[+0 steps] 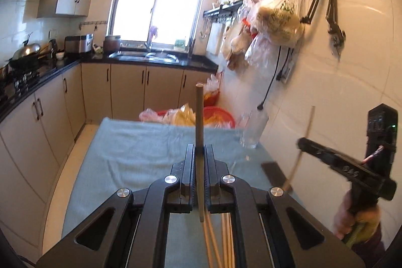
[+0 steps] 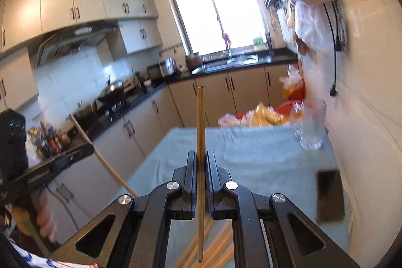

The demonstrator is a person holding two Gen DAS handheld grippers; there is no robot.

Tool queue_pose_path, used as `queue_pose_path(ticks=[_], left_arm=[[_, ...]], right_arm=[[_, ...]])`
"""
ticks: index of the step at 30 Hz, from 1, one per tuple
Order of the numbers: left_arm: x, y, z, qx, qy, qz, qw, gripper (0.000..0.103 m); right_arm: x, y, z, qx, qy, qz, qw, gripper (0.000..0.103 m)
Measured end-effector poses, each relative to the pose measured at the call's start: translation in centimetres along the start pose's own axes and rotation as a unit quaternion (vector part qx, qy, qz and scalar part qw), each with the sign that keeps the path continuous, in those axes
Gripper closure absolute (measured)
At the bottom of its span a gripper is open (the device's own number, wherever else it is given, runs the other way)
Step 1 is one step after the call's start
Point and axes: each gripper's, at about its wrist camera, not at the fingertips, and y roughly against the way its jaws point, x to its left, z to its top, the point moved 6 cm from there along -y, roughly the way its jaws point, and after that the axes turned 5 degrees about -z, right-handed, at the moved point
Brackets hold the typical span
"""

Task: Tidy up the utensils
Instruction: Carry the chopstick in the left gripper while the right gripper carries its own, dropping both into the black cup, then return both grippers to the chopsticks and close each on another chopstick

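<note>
My left gripper [image 1: 200,150] is shut on a wooden chopstick [image 1: 199,114] that stands upright above the table. My right gripper [image 2: 201,156] is shut on another wooden chopstick [image 2: 200,117], also upright. Several loose chopsticks [image 1: 221,240] lie on the blue-grey cloth [image 1: 140,145] below my left gripper; they also show below my right gripper [image 2: 216,243]. A clear glass [image 1: 252,129] stands at the table's far right by the wall, and shows in the right wrist view [image 2: 310,124]. The right gripper appears at the right of the left wrist view [image 1: 301,142]; the left gripper appears at the left of the right wrist view [image 2: 88,151].
A dark flat phone-like object [image 2: 329,195] lies on the cloth near the right wall. Red basins with plastic bags [image 1: 213,114] sit beyond the table's far edge. Bags [image 1: 276,16] hang from wall hooks on the right. Counter, stove and sink [image 1: 143,55] lie left and ahead.
</note>
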Motion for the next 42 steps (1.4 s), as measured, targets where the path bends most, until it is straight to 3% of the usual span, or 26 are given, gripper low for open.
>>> queue_pose_path(ticks=[5,10,14,20,26,27,28,30,31,37,42], left_arm=[[0.1,-4.9,3.8,0.007,0.003,0.009,0.9999,0.097],[1.2,-10.5,4.3,0.031,0.018,0.016,0.9992,0.097],[2.6,-14.8,2.4,0.072,0.032,0.024,0.9966,0.097],[3.6,-17.3,-0.8,0.107,0.048,0.023,0.9928,0.097],[3.9,-16.9,-1.3,0.107,0.054,0.021,0.9926,0.093],[3.9,-16.6,-1.2,0.105,0.056,0.02,0.9927,0.09],[4.0,-16.1,-1.1,0.1,0.058,0.02,0.9931,0.08],[4.1,-15.0,-0.6,0.085,0.06,0.022,0.9943,0.067],[4.1,-14.3,-0.4,0.077,0.06,0.024,0.9949,0.065],[4.4,-10.0,0.0,0.045,0.055,0.041,0.9966,0.056],[4.6,-5.6,-0.9,0.021,0.055,0.052,0.9969,0.051]], right_arm=[[1.2,-4.2,3.6,-0.039,-0.006,-0.013,0.999,0.096],[0.9,-8.3,4.4,-0.063,-0.005,-0.049,0.997,0.096],[0.0,-11.9,2.9,-0.03,-0.019,-0.056,0.998,0.096],[-1.3,-16.0,-0.9,0.035,-0.026,-0.057,0.997,0.095],[-2.9,-18.1,-2.7,0.067,-0.048,-0.053,0.995,0.094],[-3.0,-18.1,-2.6,0.068,-0.048,-0.055,0.995,0.09],[-3.1,-18.1,-2.5,0.069,-0.049,-0.058,0.995,0.086],[-3.3,-17.8,-2.3,0.065,-0.052,-0.06,0.995,0.059],[-3.3,-17.6,-2.2,0.062,-0.053,-0.061,0.995,0.056],[-3.3,-15.1,-1.2,0.045,-0.047,-0.068,0.996,0.055],[-3.9,-11.9,-0.6,0.027,-0.044,-0.078,0.996,0.046]])
